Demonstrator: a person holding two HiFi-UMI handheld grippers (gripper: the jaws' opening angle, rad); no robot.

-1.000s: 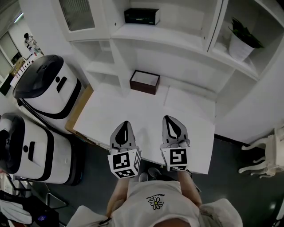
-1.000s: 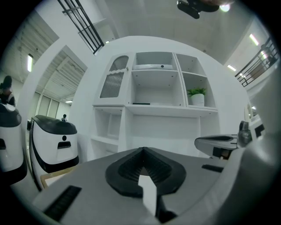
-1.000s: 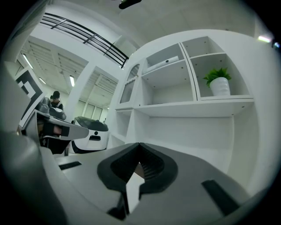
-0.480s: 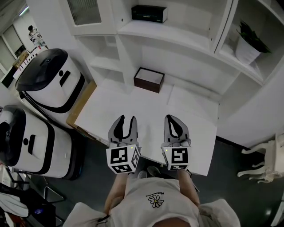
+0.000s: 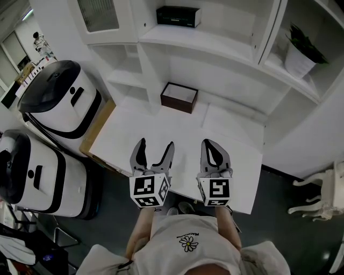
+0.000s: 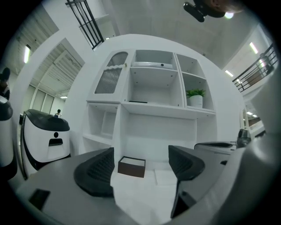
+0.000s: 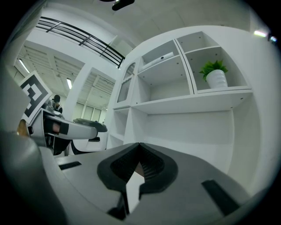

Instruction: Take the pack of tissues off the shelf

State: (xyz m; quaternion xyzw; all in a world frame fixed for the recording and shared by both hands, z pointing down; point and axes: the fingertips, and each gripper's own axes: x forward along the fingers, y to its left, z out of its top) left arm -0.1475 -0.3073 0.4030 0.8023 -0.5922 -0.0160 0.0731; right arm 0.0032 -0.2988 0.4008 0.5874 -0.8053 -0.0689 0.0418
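Head view shows the pack of tissues (image 5: 178, 16) lying flat on the white shelf (image 5: 215, 45) at the top centre of the frame. It is a dark, oblong pack and nothing touches it. In the left gripper view it is only a thin dark sliver (image 6: 138, 102) on the shelf edge above the recess.

To its right, in the next compartment, stands a potted plant (image 5: 299, 49) in a white pot. Below the shelf, at the back of the white bench (image 5: 129, 134), sits an open dark box (image 5: 179, 98) with a pale inside.

Both grippers hang over the bench's near edge in the lower middle of the frame, well apart from the pack. The left gripper (image 5: 155, 144) has just been opening. Its fingers (image 6: 94, 171) stand wide apart with nothing between them, only the bench and the dark box beyond. The right gripper (image 5: 213, 144) has its fingers pressed together at the tips, holding nothing, as the right gripper view (image 7: 139, 165) shows plainly.

Two large white-and-black machines (image 5: 56, 102) stand at the left edge, and a white chair (image 5: 322, 193) stands at the lower right.
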